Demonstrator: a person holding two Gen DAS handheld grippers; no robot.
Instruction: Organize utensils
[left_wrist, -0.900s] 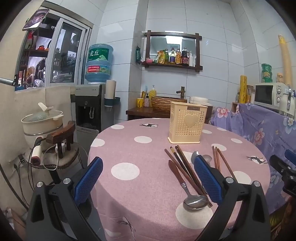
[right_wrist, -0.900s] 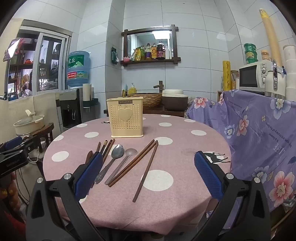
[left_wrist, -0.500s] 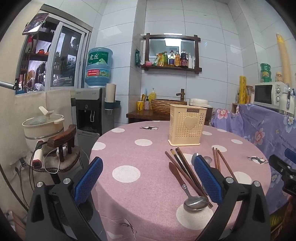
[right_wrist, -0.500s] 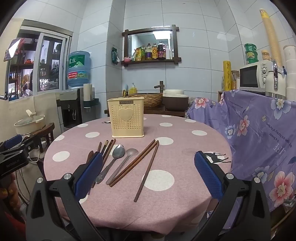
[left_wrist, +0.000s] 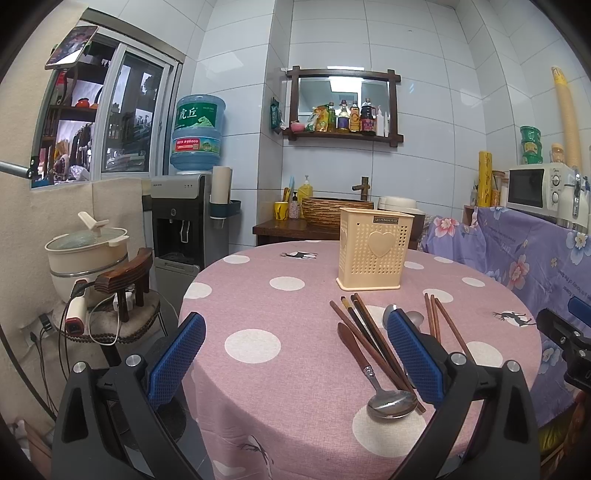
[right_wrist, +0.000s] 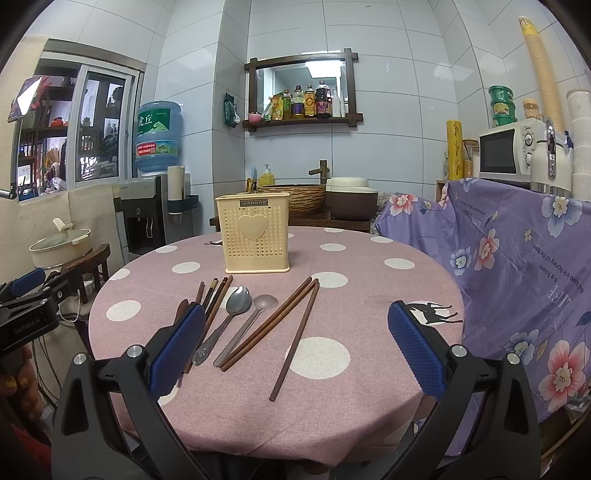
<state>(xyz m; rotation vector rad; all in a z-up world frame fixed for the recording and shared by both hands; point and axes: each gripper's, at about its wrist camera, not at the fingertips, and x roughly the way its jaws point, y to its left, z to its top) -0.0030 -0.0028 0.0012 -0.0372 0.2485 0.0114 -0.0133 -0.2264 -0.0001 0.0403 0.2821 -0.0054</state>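
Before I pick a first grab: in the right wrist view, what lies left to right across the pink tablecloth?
Dark wooden chopsticks bundle → shiny steel spoon → dull grey metal spoon → brown chopstick pair → lone brown chopstick.

- Tablecloth (right_wrist: 369, 288): matt pink woven cloth, white dots.
- Holder (right_wrist: 256, 236) beyond the tongs: cream perforated plastic, slight sheen.
- Chopsticks (right_wrist: 273, 325) between the right gripper's (right_wrist: 295, 347) pads: dark smooth wood.
- Spoons (right_wrist: 236, 306): glossy metal.
- Wooden-handled spoon (left_wrist: 384, 395) beside the left gripper's (left_wrist: 295, 358) right pad: shiny metal bowl.
- Pads (left_wrist: 413, 358): blue textured rubber.
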